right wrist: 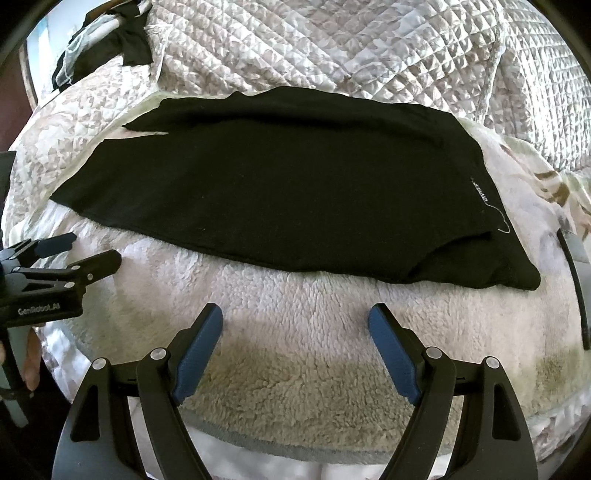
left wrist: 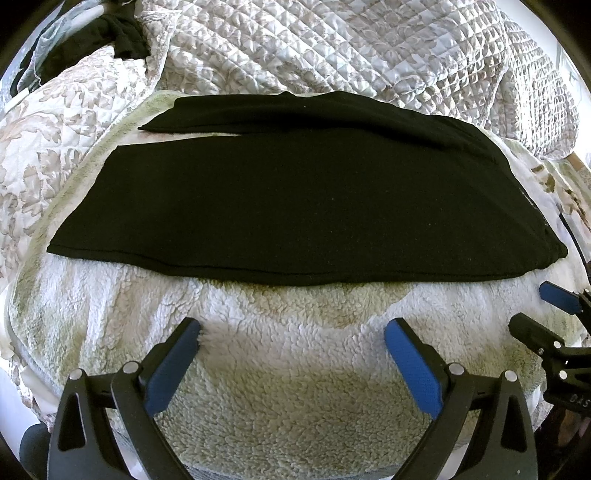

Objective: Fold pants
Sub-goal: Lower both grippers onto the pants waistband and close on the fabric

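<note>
Black pants (left wrist: 295, 206) lie flat across a fluffy white blanket (left wrist: 295, 369), legs to the left and waistband to the right; they show in the right wrist view too (right wrist: 280, 192), on the same blanket (right wrist: 295, 354). A thin gap splits the two legs at the left end. My left gripper (left wrist: 291, 328) is open and empty, hovering over the blanket just short of the pants' near edge. My right gripper (right wrist: 295, 317) is open and empty, also short of the near edge. Each gripper shows in the other's view: the right one (left wrist: 532, 310) and the left one (right wrist: 92, 251).
A quilted patterned bedspread (left wrist: 332, 48) lies bunched behind the pants. Another dark garment (left wrist: 110, 33) lies at the far left corner. A dark strap (right wrist: 576, 288) lies at the right edge of the blanket.
</note>
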Available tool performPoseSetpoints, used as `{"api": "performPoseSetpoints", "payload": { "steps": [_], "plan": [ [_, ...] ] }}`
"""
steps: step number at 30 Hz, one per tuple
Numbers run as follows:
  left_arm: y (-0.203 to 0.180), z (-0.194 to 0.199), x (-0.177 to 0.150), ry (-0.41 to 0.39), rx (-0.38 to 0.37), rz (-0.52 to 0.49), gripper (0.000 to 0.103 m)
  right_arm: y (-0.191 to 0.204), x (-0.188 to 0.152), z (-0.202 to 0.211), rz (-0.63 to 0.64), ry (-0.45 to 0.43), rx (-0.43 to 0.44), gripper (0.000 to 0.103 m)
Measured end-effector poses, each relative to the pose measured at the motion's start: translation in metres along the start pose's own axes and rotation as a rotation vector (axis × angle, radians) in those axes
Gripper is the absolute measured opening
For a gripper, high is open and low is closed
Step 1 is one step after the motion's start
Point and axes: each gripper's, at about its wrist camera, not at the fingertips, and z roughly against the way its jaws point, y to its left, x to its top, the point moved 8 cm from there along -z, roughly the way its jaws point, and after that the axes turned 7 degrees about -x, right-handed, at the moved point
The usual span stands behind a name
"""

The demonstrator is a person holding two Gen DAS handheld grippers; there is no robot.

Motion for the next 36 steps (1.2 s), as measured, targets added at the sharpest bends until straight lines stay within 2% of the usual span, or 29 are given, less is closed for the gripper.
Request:
{"api": "performPoseSetpoints", "payload": {
  "steps": [8,19,26,28,36],
  "plan": [
    [0.002,0.006,0.003,-0.011,-0.028,0.006,0.1,-0.012,0.003,0.008,-0.053,-0.022,0.003,0.081],
    [0.023,0.012,0.018,-0.064,-0.038,0.06,0.093,-0.058,0.005,0.007,-0.221,-0.012,0.014,0.081],
    [0.059,0.017,0.023,-0.11,-0.042,0.19,0.089,-0.079,0.007,0.002,-0.299,-0.009,0.03,0.08],
    [0.068,0.018,0.022,-0.118,-0.067,0.23,0.085,-0.083,0.009,0.001,-0.327,-0.014,0.034,0.077],
    [0.084,0.014,0.029,-0.16,-0.155,0.332,0.085,-0.107,0.017,-0.007,-0.448,-0.036,0.072,0.076]
  ]
}}
